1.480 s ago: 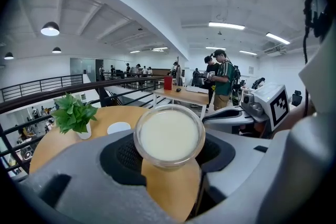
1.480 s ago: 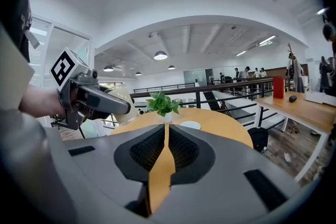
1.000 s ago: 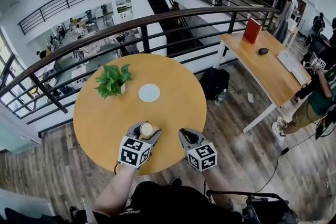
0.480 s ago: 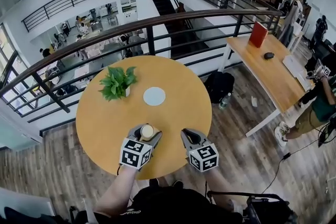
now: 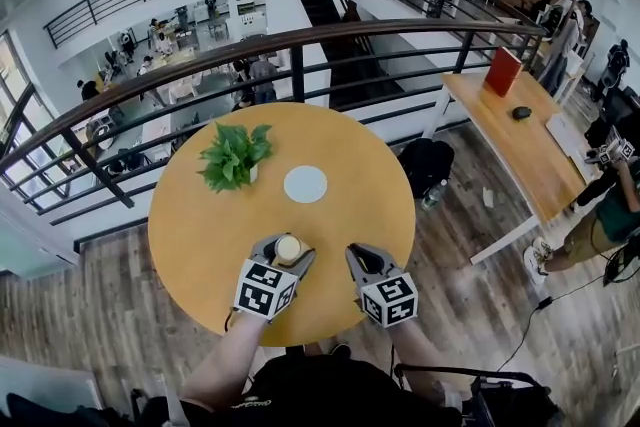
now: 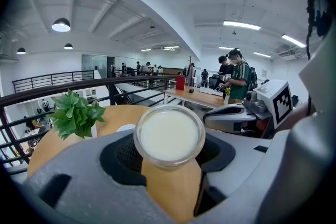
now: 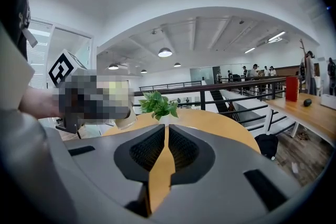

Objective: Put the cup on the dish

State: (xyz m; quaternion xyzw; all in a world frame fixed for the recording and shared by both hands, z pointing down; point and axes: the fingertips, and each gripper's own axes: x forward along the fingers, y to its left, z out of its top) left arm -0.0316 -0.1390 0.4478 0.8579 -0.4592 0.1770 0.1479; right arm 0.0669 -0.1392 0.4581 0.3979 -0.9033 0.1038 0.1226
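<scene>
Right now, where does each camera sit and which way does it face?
Head view: on the person's head, facing steeply down at the round table; left gripper, right gripper and arms show.
Left gripper view: on the left gripper, looking along its jaws, closed on the cup, towards the plant; the right gripper shows at right.
Right gripper view: on the right gripper, looking along its shut, empty jaws across the table; the left gripper shows at left.
Shared: all three show the plant.

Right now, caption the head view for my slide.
Left hand-held gripper holds the cup at the round wooden table's near side, short of the white dish beside the potted plant.
</scene>
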